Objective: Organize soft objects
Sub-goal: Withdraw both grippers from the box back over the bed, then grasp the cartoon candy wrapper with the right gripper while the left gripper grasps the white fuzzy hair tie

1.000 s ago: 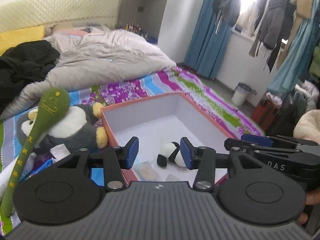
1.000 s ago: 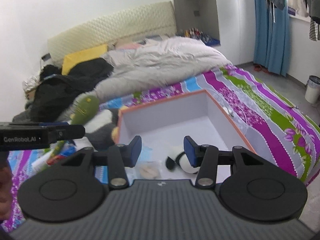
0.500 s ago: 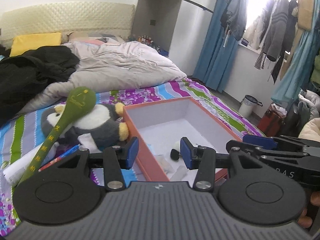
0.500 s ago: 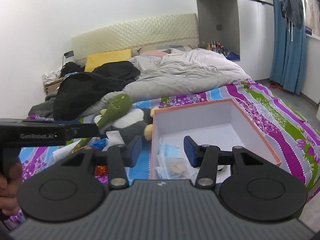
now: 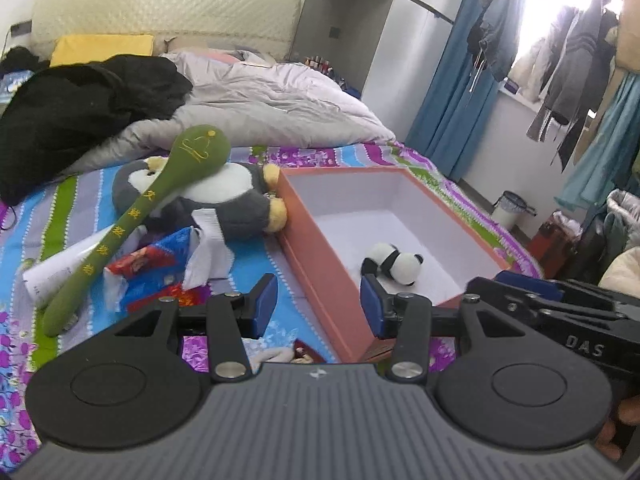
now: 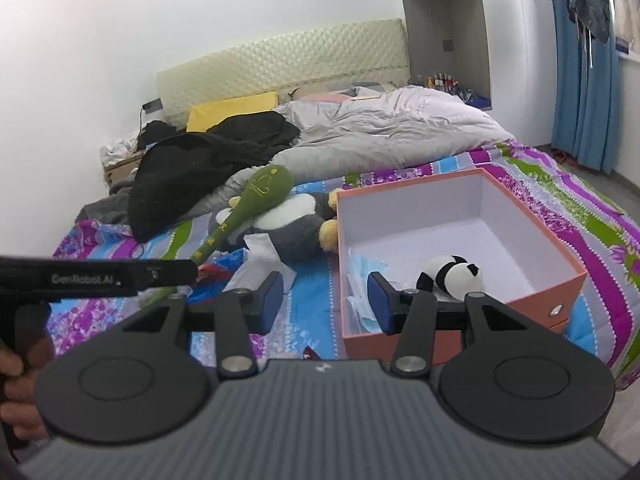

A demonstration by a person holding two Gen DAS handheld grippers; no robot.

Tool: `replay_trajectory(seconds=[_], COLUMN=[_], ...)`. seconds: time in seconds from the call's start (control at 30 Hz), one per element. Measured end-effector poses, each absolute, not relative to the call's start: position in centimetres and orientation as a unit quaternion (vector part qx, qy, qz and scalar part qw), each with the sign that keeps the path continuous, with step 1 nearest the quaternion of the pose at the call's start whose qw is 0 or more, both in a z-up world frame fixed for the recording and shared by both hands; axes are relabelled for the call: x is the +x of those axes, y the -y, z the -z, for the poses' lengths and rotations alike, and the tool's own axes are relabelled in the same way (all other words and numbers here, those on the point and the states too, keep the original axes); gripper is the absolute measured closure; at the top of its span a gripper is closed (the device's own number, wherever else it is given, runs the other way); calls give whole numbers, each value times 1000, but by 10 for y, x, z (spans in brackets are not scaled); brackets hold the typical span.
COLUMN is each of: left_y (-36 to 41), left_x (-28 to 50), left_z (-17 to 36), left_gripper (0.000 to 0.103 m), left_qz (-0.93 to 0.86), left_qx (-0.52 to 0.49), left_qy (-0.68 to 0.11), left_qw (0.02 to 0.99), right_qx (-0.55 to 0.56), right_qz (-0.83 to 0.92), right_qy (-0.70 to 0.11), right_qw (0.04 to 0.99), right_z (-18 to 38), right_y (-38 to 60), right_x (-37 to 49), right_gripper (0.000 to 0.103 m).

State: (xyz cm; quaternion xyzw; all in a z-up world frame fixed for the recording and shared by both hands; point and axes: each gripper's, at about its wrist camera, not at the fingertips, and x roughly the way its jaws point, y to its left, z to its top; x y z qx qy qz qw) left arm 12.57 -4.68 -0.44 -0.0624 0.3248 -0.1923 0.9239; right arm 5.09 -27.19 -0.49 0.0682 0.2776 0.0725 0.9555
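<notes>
Two grippers are in play, and both stand wide apart with nothing between the blue pads: the left gripper (image 5: 318,304) hangs over the near corner of the box, the right gripper (image 6: 325,301) over its near left wall; one orange box (image 6: 560,284) with a white inside sits on the striped bedsheet (image 5: 256,264), and one small panda toy (image 5: 394,266) already lies inside it, near the front, beside what looks like a crumpled blue face mask (image 6: 362,272); outside, just left of the box and touching its wall with a yellow foot, lies one large penguin plush (image 5: 224,196), with one long green stuffed club (image 5: 160,200) resting across it; a white tube (image 5: 64,268) and some loose wrappers (image 5: 160,272) lie nearby, too jumbled to count; the plush toys should be light and squashy, likely to sag or fold rather than slip, so a deep pinch into the penguin's belly or a wing would probably hold better than a bite at the fur; the club looks best taken at its thin handle, where the pads can close around it.
</notes>
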Motion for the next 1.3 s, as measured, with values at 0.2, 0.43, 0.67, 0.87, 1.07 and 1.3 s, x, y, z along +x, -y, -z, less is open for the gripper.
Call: replay_trajectory(seconds=[0.2,0.43,0.67,0.87,1.07,1.3], left_y=[44,35,22,20,22,31], left_x=[116,96,95,109,132,165], left_z=[12,34,75,104,126,163], left_gripper=[51,51,51,51,51,51], left_qz=[193,181,159,152,150,166], left_qx=[-65,-73,-84,-89,-97,-108], left_qy=[-325,-348,-403,-433,-451,-466], left_qw=[923,917,897,884,875,862], right_qx=[59,55,28,9,-3,-28], right_qz=[-63,-65,-79,-83,-91,-115], right_qy=[-294,-324,-362,-387,-406,-414], right_qw=[952,942,928,918,909,902], right_z=[14,36,68,92,113,142], right_y=[270,259,243,237,230,217], right_x=[38,27,23,27,40,59], right_gripper=[53,53,54,53,54,54])
